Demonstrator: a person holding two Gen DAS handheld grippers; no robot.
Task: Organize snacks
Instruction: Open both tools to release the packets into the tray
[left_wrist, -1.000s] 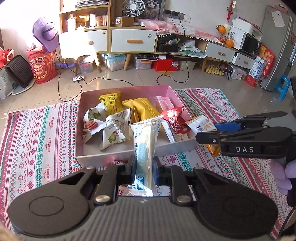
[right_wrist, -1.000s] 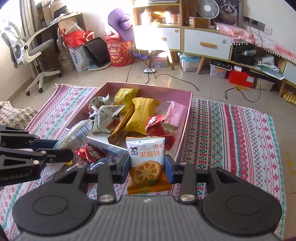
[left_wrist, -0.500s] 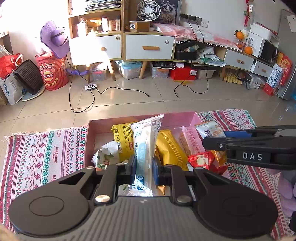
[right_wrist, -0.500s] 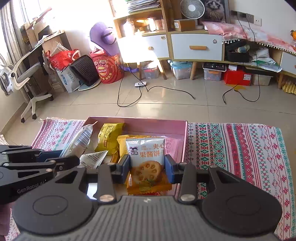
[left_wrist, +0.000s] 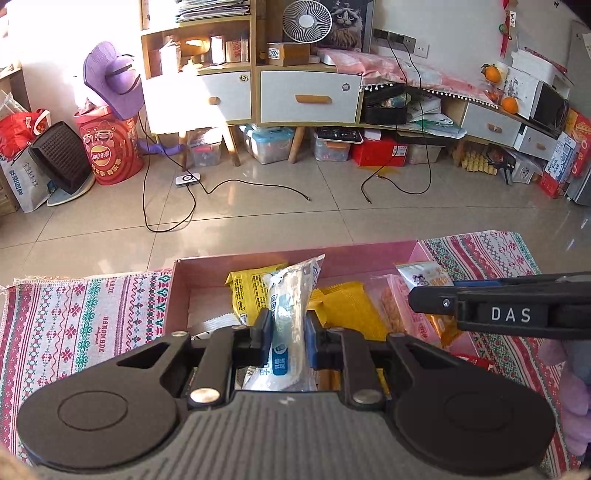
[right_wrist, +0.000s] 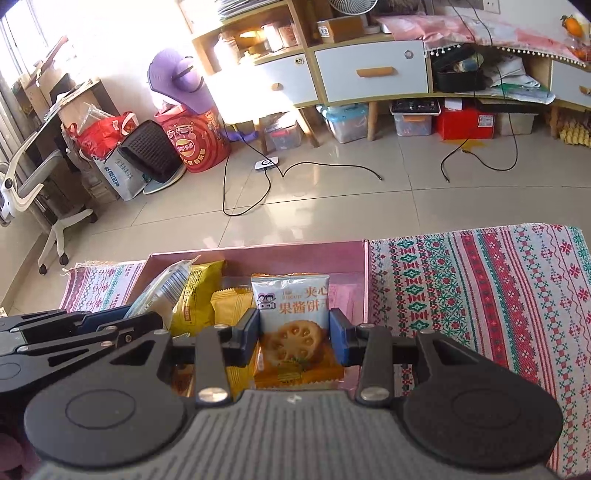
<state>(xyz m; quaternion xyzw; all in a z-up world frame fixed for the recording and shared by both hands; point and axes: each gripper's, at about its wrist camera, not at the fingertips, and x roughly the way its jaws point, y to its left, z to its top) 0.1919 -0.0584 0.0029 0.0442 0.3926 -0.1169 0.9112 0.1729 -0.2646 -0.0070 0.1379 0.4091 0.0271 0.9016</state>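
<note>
My left gripper (left_wrist: 288, 326) is shut on a long clear blue-and-white snack packet (left_wrist: 291, 291) and holds it upright over the pink box (left_wrist: 255, 258). My right gripper (right_wrist: 293, 332) holds a white-and-orange biscuit packet (right_wrist: 291, 314) over the right part of the same pink box (right_wrist: 258, 254). Its jaws are opening, and the pads still touch the packet's sides. Yellow packets (left_wrist: 251, 291) and a pink-clear packet (left_wrist: 399, 310) lie inside the box. Each gripper shows side-on in the other's view: the right gripper (left_wrist: 432, 301), the left gripper (right_wrist: 147, 325).
The box sits on a patterned woven rug (right_wrist: 480, 295) on a tiled floor. Black cables (left_wrist: 173, 218) and a white puck (left_wrist: 188, 179) lie on the tiles beyond. A cabinet (left_wrist: 310, 96), storage bins, a red bucket (left_wrist: 110, 155) and an office chair (right_wrist: 48, 192) stand further back.
Both grippers have moved forward over the box with their packets, so the box's near wall has dropped out of view. The right jaws stand slightly wider around the biscuit packet.
</note>
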